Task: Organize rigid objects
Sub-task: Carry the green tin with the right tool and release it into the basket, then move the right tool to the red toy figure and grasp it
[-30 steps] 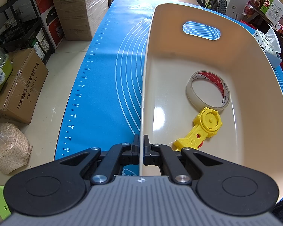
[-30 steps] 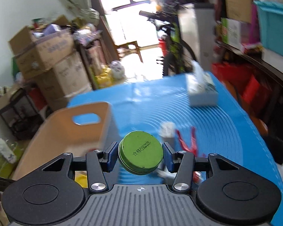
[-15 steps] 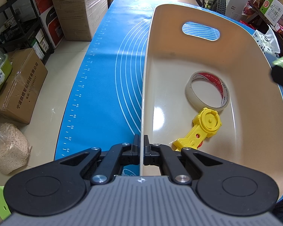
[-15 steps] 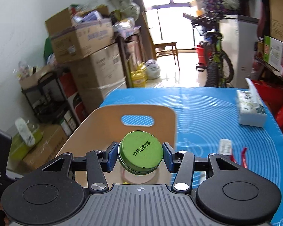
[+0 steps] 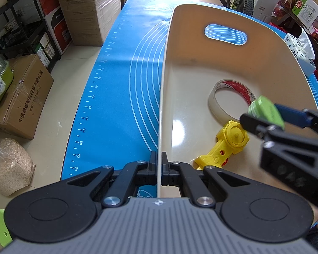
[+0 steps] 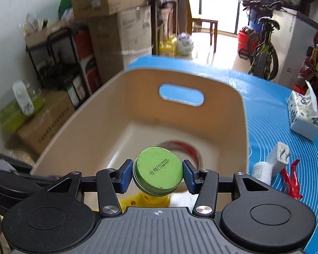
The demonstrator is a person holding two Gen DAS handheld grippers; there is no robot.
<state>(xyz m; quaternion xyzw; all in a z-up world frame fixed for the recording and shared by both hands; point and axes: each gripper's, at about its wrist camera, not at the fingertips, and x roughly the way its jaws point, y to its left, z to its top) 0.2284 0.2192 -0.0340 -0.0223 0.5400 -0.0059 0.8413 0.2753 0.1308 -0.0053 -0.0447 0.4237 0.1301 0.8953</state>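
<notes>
- The right tongs (image 6: 158, 175) have swung in from over the blue mat (image 5: 120, 97) and now hang above the inside of the beige bin (image 6: 222, 97); a second ago they were off to the side, over the open table near the charger plug.
- They are pinching the green round tin (image 6: 158, 170) by its sides between the blue pads, the printed face towards the camera. Nothing has slipped; the grip looks the same as a moment back.
- In the left wrist view the green tin (image 5: 265, 111) now shows over the roll of tape (image 5: 232, 99), just above the yellow plastic toy (image 5: 224, 146), where a second ago that corner of the bin was clear.
- The left tongs (image 5: 158, 170) are pressed together on the near wall of the bin and have not budged, steadying it.
- So the tin is over its destination but not yet down; I reckon the carry is nearly done and the release comes next.
- Still out on the mat: the white charger plug (image 6: 277, 158), a small white bottle (image 6: 261, 172), a red clip-like thing (image 6: 292, 180) and a tissue box (image 6: 303, 116).
</notes>
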